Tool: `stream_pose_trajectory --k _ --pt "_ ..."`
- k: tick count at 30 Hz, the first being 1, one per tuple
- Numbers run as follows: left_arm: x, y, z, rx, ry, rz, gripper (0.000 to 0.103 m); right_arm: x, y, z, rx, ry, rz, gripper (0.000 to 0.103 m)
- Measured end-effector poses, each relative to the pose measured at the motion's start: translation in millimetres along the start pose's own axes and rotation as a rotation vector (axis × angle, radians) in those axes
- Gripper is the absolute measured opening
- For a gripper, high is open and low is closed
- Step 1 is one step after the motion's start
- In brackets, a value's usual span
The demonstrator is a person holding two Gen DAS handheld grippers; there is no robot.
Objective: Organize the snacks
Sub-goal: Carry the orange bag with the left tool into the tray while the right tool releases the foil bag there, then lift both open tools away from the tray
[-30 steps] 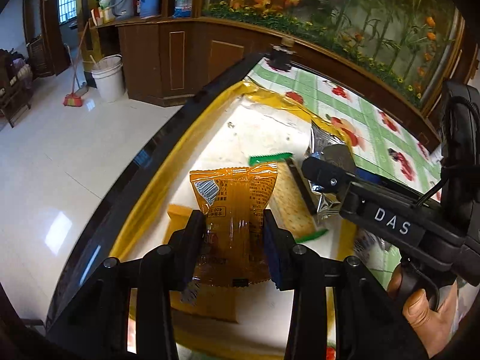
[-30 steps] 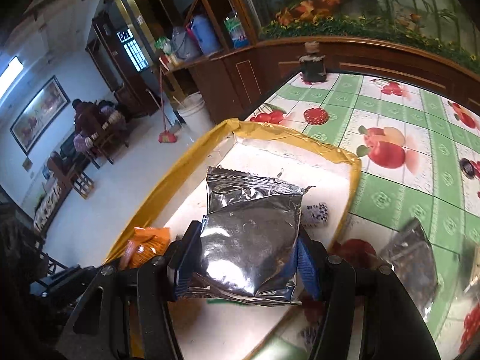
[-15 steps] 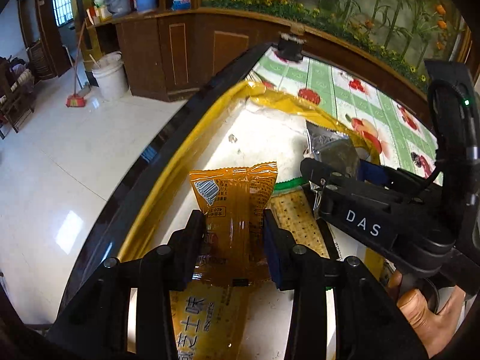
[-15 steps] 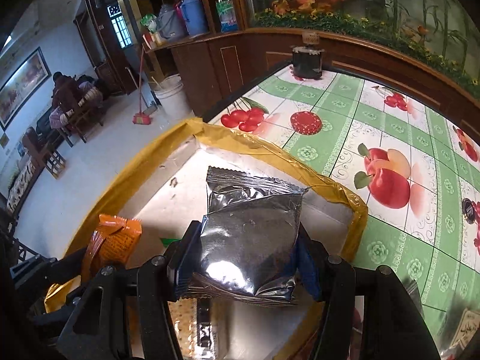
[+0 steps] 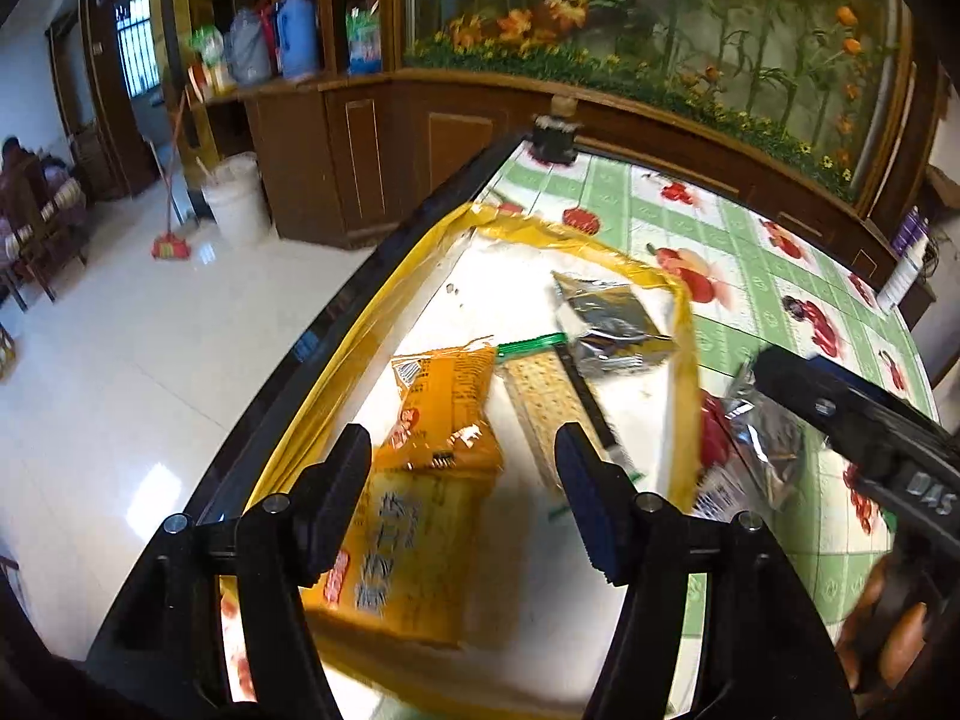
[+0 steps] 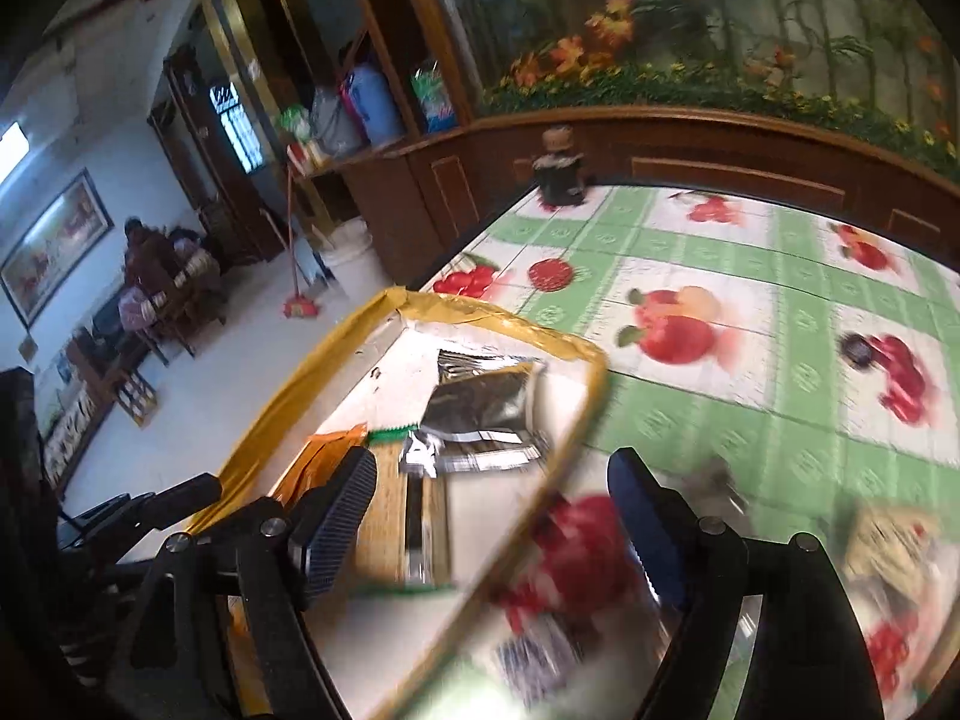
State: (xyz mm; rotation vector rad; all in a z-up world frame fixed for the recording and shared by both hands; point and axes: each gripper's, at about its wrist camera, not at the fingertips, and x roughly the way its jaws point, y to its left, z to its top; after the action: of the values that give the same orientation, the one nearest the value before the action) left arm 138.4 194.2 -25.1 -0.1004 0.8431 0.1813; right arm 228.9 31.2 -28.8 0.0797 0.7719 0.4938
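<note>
A white tray with a yellow rim (image 5: 684,324) (image 6: 558,342) lies at the table's left edge. In it lie an orange snack packet (image 5: 444,402) (image 6: 321,456), a larger yellow packet (image 5: 408,552), a cracker pack with green ends (image 5: 546,402) (image 6: 390,516) and a silver foil packet (image 5: 606,324) (image 6: 480,414). My left gripper (image 5: 462,486) is open and empty above the orange packet. My right gripper (image 6: 492,522) is open and empty above the tray's right rim; it also shows in the left wrist view (image 5: 852,426).
More snack packets lie on the fruit-print tablecloth (image 6: 750,408) right of the tray: a silver one (image 5: 762,444) and blurred ones (image 6: 888,546). A dark jar (image 6: 561,177) stands at the table's far edge. The table's black edge (image 5: 336,330) drops to the floor on the left.
Both grippers have opened. The orange packet and the silver foil packet now lie in the tray. Both grippers have drawn back; the right one has shifted right.
</note>
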Motion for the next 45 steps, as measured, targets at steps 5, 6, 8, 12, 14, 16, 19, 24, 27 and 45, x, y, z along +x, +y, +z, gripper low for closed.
stream_pose_trajectory --k 5,6,8,12,14,16,19,24,27,45 --pt "-36.1 -27.7 -20.2 0.041 -0.068 -0.006 0.066 -78.6 -38.4 -48.3 0.13 -0.086 -0.007 0.085" --pt "-42.0 -33.7 -23.1 0.051 -0.074 -0.013 0.066 -90.4 -45.1 -58.7 0.145 -0.091 -0.011 0.085" --pt "-50.9 -46.9 -27.9 0.077 -0.085 -0.021 0.066 -110.4 -57.7 -77.2 0.176 -0.094 -0.037 0.085" --pt "-65.9 -72.2 -36.1 0.134 -0.107 -0.023 0.066 -146.4 -83.4 -111.7 0.241 -0.109 -0.071 0.085" --pt "-72.3 -82.5 -38.6 0.152 -0.124 -0.018 0.067 -163.1 -97.0 -128.2 0.276 -0.12 -0.091 0.085" --pt "-77.0 -91.9 -39.9 0.171 -0.134 -0.025 0.069 -177.2 -110.4 -139.3 0.313 -0.128 -0.108 0.085" --pt "-83.7 -102.6 -43.4 0.192 -0.144 -0.029 0.069 -194.2 -125.4 -148.8 0.342 -0.148 -0.142 0.085" --pt "-87.4 -111.9 -45.3 0.213 -0.149 -0.029 0.069 -219.5 -144.1 -160.8 0.371 -0.185 -0.175 0.086" --pt "-84.8 -113.5 -45.4 0.212 -0.135 -0.034 0.069 -226.8 -154.3 -167.4 0.394 -0.196 -0.187 0.086" --pt "-80.5 -139.6 -48.7 0.249 -0.114 -0.051 0.069 -230.4 -173.1 -179.6 0.437 -0.187 -0.18 0.086"
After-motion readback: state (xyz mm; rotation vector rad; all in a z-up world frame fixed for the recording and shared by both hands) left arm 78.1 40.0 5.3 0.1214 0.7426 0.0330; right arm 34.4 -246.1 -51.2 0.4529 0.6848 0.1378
